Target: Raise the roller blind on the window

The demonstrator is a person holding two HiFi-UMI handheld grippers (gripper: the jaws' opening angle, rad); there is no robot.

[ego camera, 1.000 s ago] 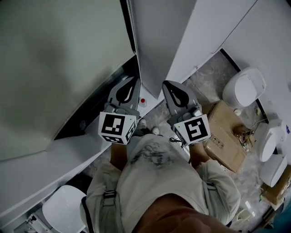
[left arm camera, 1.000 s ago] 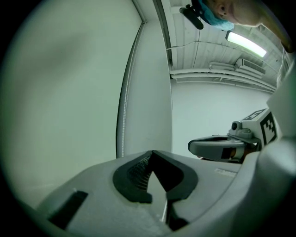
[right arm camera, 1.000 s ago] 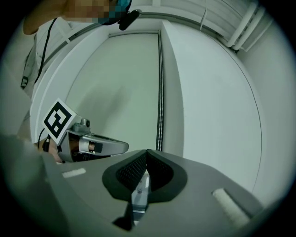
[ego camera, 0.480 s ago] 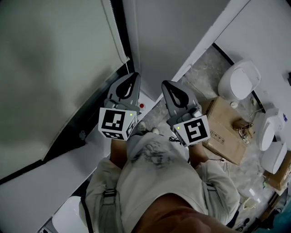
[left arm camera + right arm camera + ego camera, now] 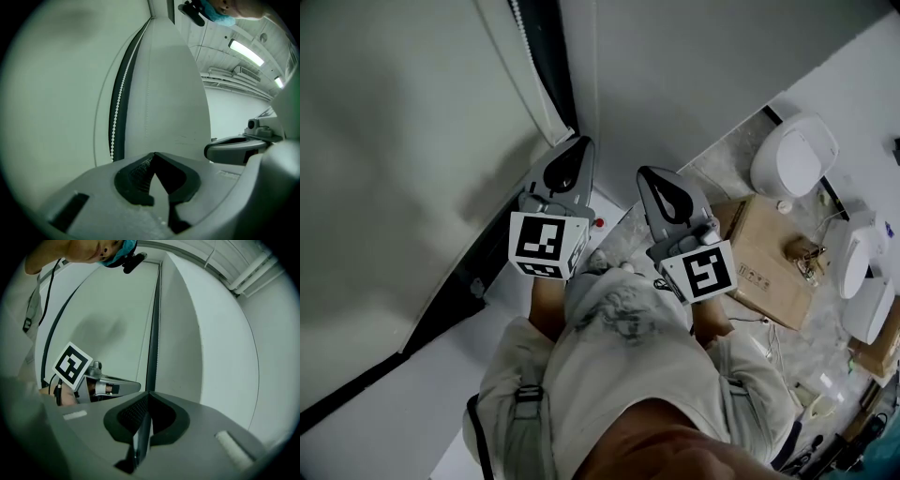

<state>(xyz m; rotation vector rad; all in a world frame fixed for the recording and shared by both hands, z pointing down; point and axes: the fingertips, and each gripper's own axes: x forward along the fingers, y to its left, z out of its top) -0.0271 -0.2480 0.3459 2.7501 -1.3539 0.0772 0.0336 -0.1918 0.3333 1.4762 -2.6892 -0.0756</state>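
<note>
The roller blind (image 5: 394,141) hangs as a pale sheet at the left, its bottom bar slanting down to the left. Its white bead chain (image 5: 115,108) hangs beside a dark strip at the blind's edge and also shows at the top of the head view, bead chain (image 5: 517,14). My left gripper (image 5: 584,141) points at the blind's lower corner, shut and empty, left gripper (image 5: 153,153) with the chain up and to its left, apart from it. My right gripper (image 5: 645,172) is held beside it, also shut on nothing, right gripper (image 5: 147,393).
A white sill (image 5: 384,431) runs below the blind. A cardboard box (image 5: 769,258) lies on the speckled floor at the right, with white rounded fixtures (image 5: 792,155) beyond it. A small red knob (image 5: 599,223) sits between the grippers. The person's torso fills the bottom.
Both grippers have risen slightly toward the blind's lower corner, the left one closer to it. The head view has swung left. Jaws stay shut.
</note>
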